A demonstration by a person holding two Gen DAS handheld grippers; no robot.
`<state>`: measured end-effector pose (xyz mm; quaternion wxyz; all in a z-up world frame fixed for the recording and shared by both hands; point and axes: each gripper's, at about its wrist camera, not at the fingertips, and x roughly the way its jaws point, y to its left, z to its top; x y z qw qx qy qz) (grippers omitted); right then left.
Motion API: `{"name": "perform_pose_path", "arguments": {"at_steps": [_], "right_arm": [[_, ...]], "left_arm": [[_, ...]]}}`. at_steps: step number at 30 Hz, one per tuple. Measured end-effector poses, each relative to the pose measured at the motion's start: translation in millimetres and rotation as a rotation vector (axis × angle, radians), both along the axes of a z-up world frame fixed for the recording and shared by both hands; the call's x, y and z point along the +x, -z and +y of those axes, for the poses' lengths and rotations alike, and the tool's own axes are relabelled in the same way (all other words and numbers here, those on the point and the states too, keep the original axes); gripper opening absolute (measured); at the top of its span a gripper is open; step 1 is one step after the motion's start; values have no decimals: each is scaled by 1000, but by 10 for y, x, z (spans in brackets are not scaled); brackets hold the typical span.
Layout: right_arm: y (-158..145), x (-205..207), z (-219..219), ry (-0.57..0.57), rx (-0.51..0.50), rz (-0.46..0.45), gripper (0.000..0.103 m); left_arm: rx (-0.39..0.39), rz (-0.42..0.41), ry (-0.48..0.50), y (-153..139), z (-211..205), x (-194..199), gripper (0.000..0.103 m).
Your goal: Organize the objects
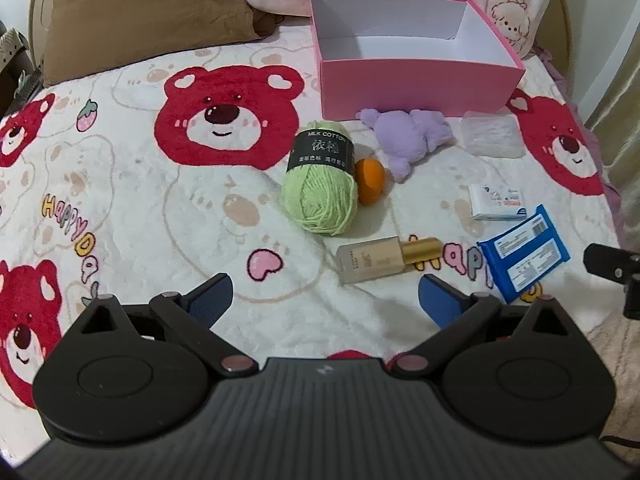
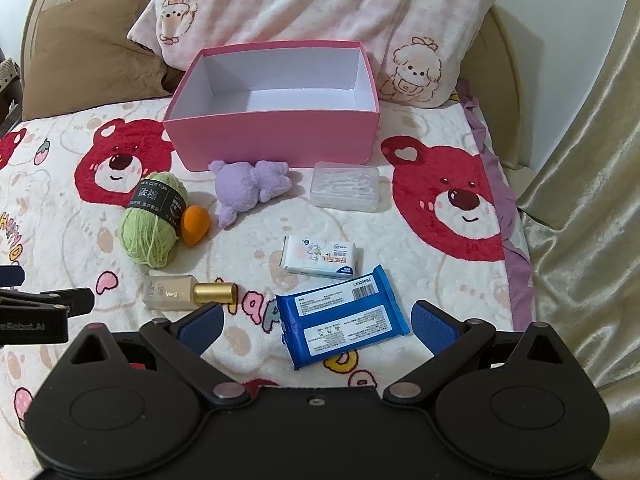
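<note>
Seven loose things on the bear blanket [image 2: 440,248], before an open pink box [image 2: 276,136]. Left to right: green yarn [image 2: 154,220] touching an orange sponge [image 2: 195,219], glass bottle [image 2: 180,293] nearer, purple plush [image 2: 248,188], clear case [image 2: 346,186], white tissue pack [image 2: 320,258], blue wipes pack [image 2: 344,316]. Left gripper [image 1: 324,300] spread wide, empty, above the blanket. Right gripper [image 2: 318,322] spread wide, straddling the wipes, pads apart from them.

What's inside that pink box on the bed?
The pink box looks empty: white walls and bare white floor show. The near front wall hides a strip of floor behind it, so something flat there could go unseen.
</note>
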<state>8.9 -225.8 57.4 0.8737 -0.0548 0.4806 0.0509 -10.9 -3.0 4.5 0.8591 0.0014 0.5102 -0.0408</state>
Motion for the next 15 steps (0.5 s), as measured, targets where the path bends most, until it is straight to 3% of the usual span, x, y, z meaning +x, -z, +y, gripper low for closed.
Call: {"name": "perform_pose_path", "arguments": {"at_steps": [15], "right_arm": [[1,-10,-55,17,-7,-1,102]], "left_arm": [[-18,-11,-95,18,112,6,103]]}}
